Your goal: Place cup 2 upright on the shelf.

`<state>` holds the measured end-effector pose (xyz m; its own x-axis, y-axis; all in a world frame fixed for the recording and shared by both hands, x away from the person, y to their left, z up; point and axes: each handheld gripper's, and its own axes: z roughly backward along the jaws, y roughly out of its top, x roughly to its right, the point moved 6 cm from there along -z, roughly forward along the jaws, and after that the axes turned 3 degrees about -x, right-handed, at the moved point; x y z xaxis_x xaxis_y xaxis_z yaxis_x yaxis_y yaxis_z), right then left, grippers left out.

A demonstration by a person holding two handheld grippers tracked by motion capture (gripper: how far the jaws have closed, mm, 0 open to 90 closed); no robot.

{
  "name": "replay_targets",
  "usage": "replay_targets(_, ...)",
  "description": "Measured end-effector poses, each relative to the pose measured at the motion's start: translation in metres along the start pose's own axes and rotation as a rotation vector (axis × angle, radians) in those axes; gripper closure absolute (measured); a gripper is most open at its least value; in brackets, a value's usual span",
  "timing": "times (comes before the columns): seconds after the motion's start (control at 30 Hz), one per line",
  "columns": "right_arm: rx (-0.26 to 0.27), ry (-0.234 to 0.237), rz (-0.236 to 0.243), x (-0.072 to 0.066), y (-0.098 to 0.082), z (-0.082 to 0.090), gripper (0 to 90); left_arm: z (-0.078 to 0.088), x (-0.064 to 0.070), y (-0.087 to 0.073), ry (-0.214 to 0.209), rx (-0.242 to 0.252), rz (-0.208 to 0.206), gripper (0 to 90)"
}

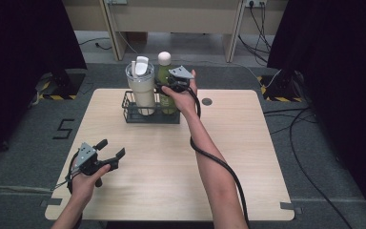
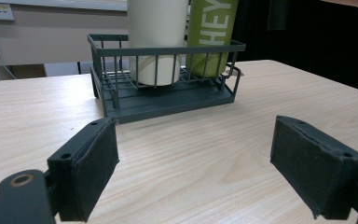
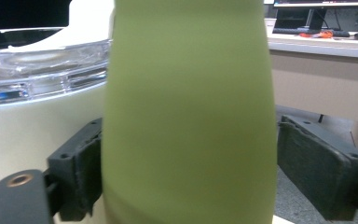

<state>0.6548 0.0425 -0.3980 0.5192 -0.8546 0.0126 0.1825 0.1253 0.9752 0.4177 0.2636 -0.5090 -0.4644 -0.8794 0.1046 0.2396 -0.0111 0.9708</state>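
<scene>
The left hand [image 1: 86, 180] comes in from the bottom left, forearm short in the high view, holding the left gripper [image 1: 112, 149] low over the near-left part of the tabletop [image 1: 248, 157]. Its fingers [image 2: 88, 168] stand wide apart with nothing between them, pointing forward and a little right. The right arm [image 1: 214, 167] reaches far forward, nearly straight, its cable trailing along the forearm. The right hand [image 1: 183, 95] holds the right gripper [image 1: 164, 88] raised at the far side, fingers [image 3: 81, 163] spread to either side of a green bottle [image 3: 189, 112]; whether the pads touch it cannot be told.
</scene>
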Motion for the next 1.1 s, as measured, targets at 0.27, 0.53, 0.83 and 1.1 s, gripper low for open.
replay_targets(0.27, 0.000, -0.011, 0.007, 0.000, 0.000, 0.004, 11.9, 0.000, 0.000, -0.001, -0.001, -0.002, -0.002, 14.2)
replay_targets(0.53, 0.008, -0.006, 0.022, 0.000, 0.001, 0.010, 10.6, 0.000, 0.000, 0.000, 0.001, -0.001, -0.003, 14.3)
replay_targets(0.83, 0.015, 0.008, 0.017, 0.000, -0.001, 0.023, 10.8, -0.001, 0.000, -0.001, 0.002, -0.006, -0.006, 14.2)
replay_targets(1.1, 0.031, 0.023, 0.034, -0.002, 0.000, 0.038, 11.2, -0.001, 0.001, -0.002, 0.002, -0.008, -0.009, 14.2)
